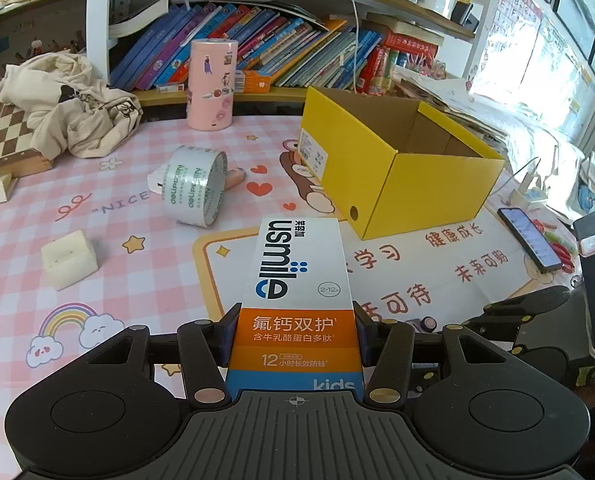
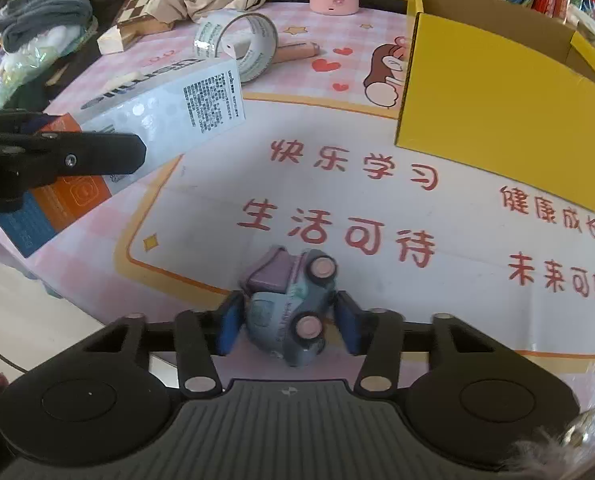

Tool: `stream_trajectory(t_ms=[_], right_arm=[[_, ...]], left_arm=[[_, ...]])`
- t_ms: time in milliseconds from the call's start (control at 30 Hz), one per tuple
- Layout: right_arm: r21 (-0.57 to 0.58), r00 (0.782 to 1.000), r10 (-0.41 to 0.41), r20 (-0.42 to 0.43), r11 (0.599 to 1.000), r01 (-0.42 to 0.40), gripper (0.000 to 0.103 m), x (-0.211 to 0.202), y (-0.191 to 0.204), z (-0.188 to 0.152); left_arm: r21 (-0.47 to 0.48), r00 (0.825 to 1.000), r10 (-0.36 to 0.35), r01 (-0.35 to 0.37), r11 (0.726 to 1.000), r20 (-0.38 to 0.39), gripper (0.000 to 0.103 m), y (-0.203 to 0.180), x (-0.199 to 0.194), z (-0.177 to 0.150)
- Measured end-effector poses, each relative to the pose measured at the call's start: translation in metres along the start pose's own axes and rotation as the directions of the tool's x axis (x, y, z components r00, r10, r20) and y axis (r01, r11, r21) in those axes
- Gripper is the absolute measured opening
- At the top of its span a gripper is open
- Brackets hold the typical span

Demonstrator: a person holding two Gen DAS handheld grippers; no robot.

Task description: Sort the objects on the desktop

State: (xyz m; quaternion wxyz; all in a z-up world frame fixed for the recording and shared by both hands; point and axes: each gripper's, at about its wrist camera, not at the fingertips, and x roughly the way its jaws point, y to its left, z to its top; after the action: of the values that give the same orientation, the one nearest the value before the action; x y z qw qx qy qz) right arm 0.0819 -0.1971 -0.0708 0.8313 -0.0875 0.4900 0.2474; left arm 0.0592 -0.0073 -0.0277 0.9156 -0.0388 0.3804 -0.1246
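A white, orange and blue "usmile" toothpaste box point(image 1: 301, 264) points forward from my left gripper point(image 1: 297, 320), which is shut on its orange band and holds it above the pink mat. The right wrist view shows the same box point(image 2: 157, 112) at the left, clamped by a black finger point(image 2: 97, 156). My right gripper point(image 2: 289, 320) is open, low over the mat, its blue pads on either side of a small blue and purple toy car point(image 2: 289, 308) lying on its side; a narrow gap shows at the right pad. An open yellow cardboard box point(image 1: 397, 168) point(image 2: 497, 120) stands ahead, to the right.
A roll of clear tape point(image 1: 195, 186) lies on a wooden pen point(image 1: 235, 176). Further off are a white cube point(image 1: 69, 258), a pink cylinder point(image 1: 211, 84), a chessboard point(image 1: 9, 136) under crumpled cloth point(image 1: 69, 104), and a phone point(image 1: 531, 244) at the right edge. Book shelves close the back.
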Motion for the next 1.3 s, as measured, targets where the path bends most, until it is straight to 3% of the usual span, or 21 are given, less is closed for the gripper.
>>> stream_trajectory(t_ms=[467, 967, 1300], right_arm=[[0.068, 0.996, -0.052, 0.07, 0.997, 0.047, 0.044, -0.026, -0.015, -0.004], [0.201, 0.987, -0.131, 0.092, 0.973, 0.11, 0.044, -0.055, -0.073, -0.023], [0.228, 0.979, -0.128, 0.157, 0.97, 0.09, 0.044, -0.079, -0.115, -0.016]], left_arm=[[0.046, 0.995, -0.1, 0.1, 0.994, 0.002, 0.051, -0.016, 0.004, 0.007], [0.148, 0.979, -0.199, 0.203, 0.968, -0.042, 0.051, -0.073, 0.034, 0.026], [0.189, 0.972, -0.235, 0.235, 0.953, -0.026, 0.051, -0.114, 0.047, 0.054]])
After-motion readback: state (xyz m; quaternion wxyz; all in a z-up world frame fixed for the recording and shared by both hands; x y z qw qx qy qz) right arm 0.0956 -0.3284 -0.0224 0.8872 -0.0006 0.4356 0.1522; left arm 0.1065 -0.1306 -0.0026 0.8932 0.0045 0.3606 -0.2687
